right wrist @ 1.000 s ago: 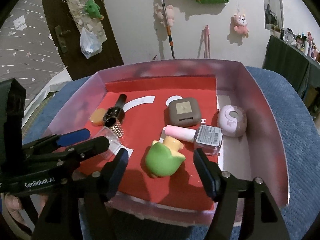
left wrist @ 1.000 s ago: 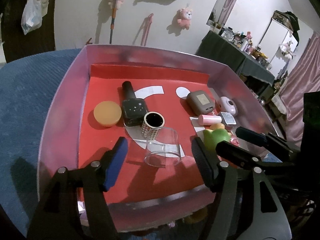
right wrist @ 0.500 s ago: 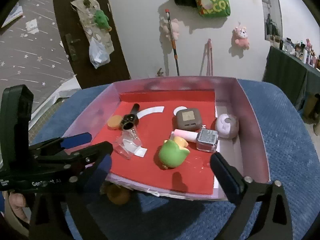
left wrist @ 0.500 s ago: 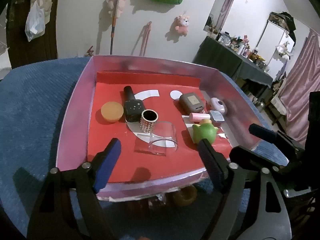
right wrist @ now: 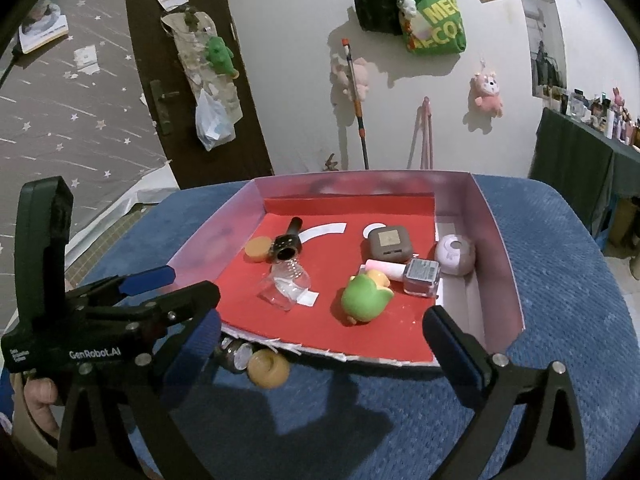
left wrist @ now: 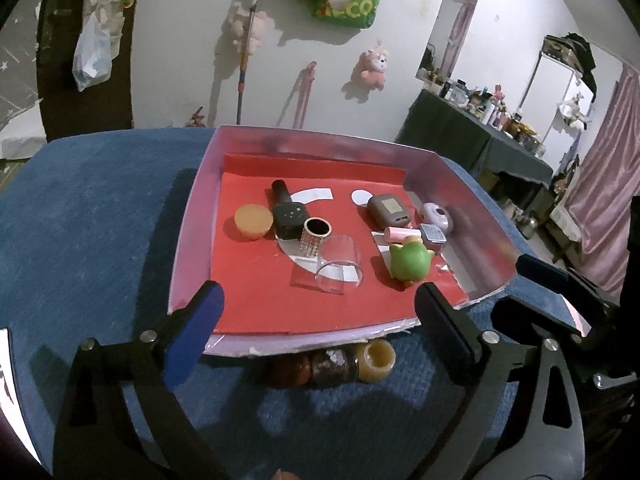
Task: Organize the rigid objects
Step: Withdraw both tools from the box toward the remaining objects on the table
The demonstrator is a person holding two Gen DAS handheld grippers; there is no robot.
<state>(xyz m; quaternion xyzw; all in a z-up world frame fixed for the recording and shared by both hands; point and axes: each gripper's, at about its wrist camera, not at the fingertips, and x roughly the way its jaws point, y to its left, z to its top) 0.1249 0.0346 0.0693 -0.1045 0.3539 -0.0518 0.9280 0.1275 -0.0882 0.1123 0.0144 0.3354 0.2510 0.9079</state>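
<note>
A pink box with a red floor sits on a blue surface. Inside lie an orange round lid, a black bottle, a studded ring, a clear cup on its side, a green toy, a pink-capped bottle, a brown case and a lilac round case. My left gripper and right gripper are open and empty, both held back from the box's near edge.
Small jars lie on the blue surface just under the box's near edge, one of them amber. The other gripper shows at the side of each wrist view. A wall with hanging toys stands behind.
Both grippers have pulled back and up from over the box floor to outside its near edge. The jars under the edge have come into view. The objects in the box have not moved.
</note>
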